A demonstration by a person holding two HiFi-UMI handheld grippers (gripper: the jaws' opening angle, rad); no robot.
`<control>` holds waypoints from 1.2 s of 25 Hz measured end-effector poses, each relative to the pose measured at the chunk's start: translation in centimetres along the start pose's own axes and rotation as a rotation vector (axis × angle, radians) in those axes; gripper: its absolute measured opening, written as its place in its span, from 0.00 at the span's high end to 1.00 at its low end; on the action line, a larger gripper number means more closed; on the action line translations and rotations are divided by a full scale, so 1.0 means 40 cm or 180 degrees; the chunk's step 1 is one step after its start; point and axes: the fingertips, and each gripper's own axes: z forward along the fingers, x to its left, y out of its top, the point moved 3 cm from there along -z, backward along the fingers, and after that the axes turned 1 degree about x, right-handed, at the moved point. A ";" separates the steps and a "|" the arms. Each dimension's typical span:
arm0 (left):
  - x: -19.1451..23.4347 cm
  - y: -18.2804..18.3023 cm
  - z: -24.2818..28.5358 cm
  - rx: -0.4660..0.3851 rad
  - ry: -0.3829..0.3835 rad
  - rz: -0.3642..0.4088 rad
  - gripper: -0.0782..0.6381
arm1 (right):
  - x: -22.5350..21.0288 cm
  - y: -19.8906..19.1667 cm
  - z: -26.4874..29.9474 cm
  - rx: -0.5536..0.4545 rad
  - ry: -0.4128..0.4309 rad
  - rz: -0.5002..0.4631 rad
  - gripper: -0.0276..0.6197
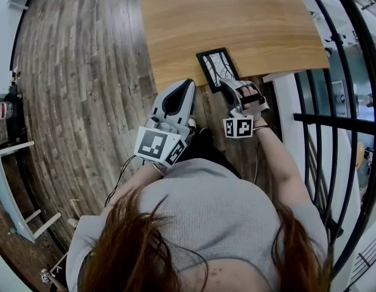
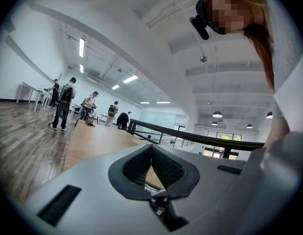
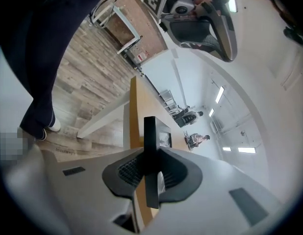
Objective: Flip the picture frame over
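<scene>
A black picture frame point(image 1: 217, 67) with a branch-like print facing up lies at the near edge of the wooden table point(image 1: 236, 17). My right gripper point(image 1: 229, 87) is shut on its near edge. In the right gripper view the frame's dark edge point(image 3: 150, 131) stands on end between the pads, and the table's edge point(image 3: 134, 106) runs behind it. My left gripper point(image 1: 189, 83) hovers just left of the frame at the table's edge, jaws shut on nothing. In the left gripper view its jaws point(image 2: 151, 148) meet at the tip with only the tabletop point(image 2: 100, 141) beyond.
A black metal railing point(image 1: 325, 119) runs close along the right. A white chair point(image 1: 17, 187) stands on the plank floor at far left, with a water bottle point(image 1: 0, 110) beside it. Several people point(image 2: 63, 104) stand far off by other tables.
</scene>
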 end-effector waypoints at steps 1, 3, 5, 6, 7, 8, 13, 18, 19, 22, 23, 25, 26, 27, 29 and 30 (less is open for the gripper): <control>-0.001 -0.001 0.002 0.0002 0.0000 0.0000 0.88 | 0.006 -0.001 0.004 0.0012 0.0014 -0.0055 0.84; -0.004 -0.003 0.009 0.0011 -0.0001 0.0009 0.88 | 0.017 -0.005 0.013 0.0050 0.0068 -0.0192 0.84; -0.009 -0.010 0.017 0.0042 -0.0011 0.0022 0.88 | 0.031 -0.010 0.020 0.0070 0.0159 -0.0353 0.84; -0.012 -0.015 0.020 0.0062 -0.0020 0.0023 0.88 | 0.038 -0.012 0.021 0.0070 0.0208 -0.0410 0.84; -0.016 -0.019 0.021 0.0078 -0.0028 0.0025 0.88 | 0.045 -0.015 0.022 0.0075 0.0256 -0.0456 0.84; -0.019 -0.021 0.021 0.0085 -0.0034 0.0028 0.88 | 0.053 -0.018 0.023 0.0092 0.0302 -0.0505 0.84; -0.025 -0.009 0.020 0.0066 -0.0058 0.0037 0.88 | 0.068 -0.024 0.033 0.0215 0.0410 -0.0590 0.83; -0.030 -0.003 0.018 0.0057 -0.0040 0.0054 0.88 | 0.062 -0.014 0.041 0.0352 0.0489 -0.0461 0.80; -0.031 -0.003 0.018 0.0055 -0.0039 0.0059 0.88 | 0.062 -0.011 0.042 0.0359 0.0522 -0.0381 0.78; -0.033 -0.004 0.017 0.0052 -0.0031 0.0064 0.88 | 0.061 -0.005 0.041 0.0365 0.0607 -0.0193 0.58; -0.032 -0.005 0.017 0.0051 -0.0026 0.0064 0.88 | 0.060 -0.004 0.039 0.0367 0.0621 -0.0151 0.55; -0.029 -0.005 0.016 0.0048 -0.0014 0.0061 0.88 | 0.052 0.000 0.030 0.0359 0.0618 -0.0079 0.54; -0.027 -0.005 0.015 0.0047 -0.0006 0.0056 0.88 | 0.045 0.001 0.022 0.0359 0.0608 -0.0027 0.54; -0.025 -0.004 0.013 0.0045 0.0001 0.0053 0.88 | 0.036 0.002 0.011 0.0366 0.0603 0.0052 0.54; -0.019 -0.004 0.011 0.0039 0.0014 0.0050 0.88 | 0.016 0.004 -0.016 0.0386 0.0615 0.0293 0.54; -0.015 -0.004 0.011 0.0036 0.0019 0.0051 0.88 | 0.005 0.007 -0.030 0.0386 0.0617 0.0431 0.54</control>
